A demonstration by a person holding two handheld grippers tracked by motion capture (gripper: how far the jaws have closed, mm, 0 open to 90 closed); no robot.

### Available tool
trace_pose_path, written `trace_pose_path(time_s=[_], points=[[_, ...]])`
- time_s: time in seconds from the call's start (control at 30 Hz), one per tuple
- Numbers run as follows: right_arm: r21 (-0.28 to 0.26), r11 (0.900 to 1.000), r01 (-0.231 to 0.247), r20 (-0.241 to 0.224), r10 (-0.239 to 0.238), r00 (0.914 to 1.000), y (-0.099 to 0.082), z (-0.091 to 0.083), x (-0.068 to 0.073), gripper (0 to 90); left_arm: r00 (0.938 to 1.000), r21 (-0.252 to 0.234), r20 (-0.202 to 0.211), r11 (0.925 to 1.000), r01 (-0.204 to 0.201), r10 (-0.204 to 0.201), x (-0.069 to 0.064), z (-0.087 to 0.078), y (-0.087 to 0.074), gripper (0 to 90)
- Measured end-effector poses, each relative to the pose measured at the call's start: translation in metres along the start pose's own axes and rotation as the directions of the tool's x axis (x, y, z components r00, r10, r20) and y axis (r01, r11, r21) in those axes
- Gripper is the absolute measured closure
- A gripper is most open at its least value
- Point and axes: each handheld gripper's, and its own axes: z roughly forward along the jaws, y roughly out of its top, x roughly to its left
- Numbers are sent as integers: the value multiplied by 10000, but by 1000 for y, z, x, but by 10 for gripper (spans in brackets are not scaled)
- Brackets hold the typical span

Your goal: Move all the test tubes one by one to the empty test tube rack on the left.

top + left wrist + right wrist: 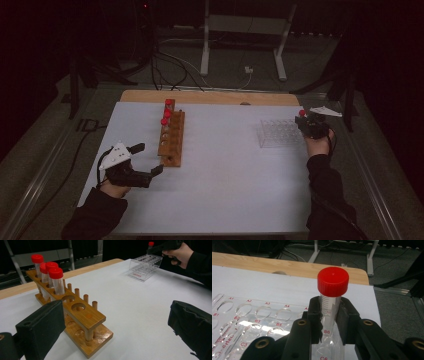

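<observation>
red-capped tube going into the clear rack

black jaws of the right gripper point(329, 315) are pinching a red-capped tube point(331, 300) upright over the clear rack point(249, 315), at its right end near the b6 hole. placing seems the step in hand; next it needs lowering straight into a hole before letting go. left gripper point(149, 162) is waiting spread beside the wooden rack point(80, 315), which is holding three more tubes point(56, 280).

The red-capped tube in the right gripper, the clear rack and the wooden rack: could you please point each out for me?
red-capped tube point(333, 281): right gripper view, on its red cap.
clear rack point(146, 265): left gripper view, on its top plate.
wooden rack point(86, 316): left gripper view, on its top board near the empty holes.
</observation>
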Motion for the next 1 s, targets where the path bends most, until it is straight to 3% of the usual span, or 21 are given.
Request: trace_pose_path(time_s=[0.37, 0.6, 0.83, 1.0], points=[[-78, 9999, 133, -47, -133, 9999, 10, -10, -1, 750, 10000, 38, 18, 10000, 9, -10, 0, 0, 0, 18], [-335, 9994, 121, -66, -123, 9999, 20, -23, -1, 750, 9999, 91, 85, 9999, -82, 81, -2, 1, 2, 18], [-548, 9975, 451, 16, -451, 9990, 36, -43, 1, 750, 9998, 249, 123, 9996, -142, 139, -5, 2, 5, 18], [-831, 9949, 573, -390, -607, 9974, 44, -58, 9, 750, 9989, 516, 460, 9986, -112, 88, -11, 5, 9, 18]])
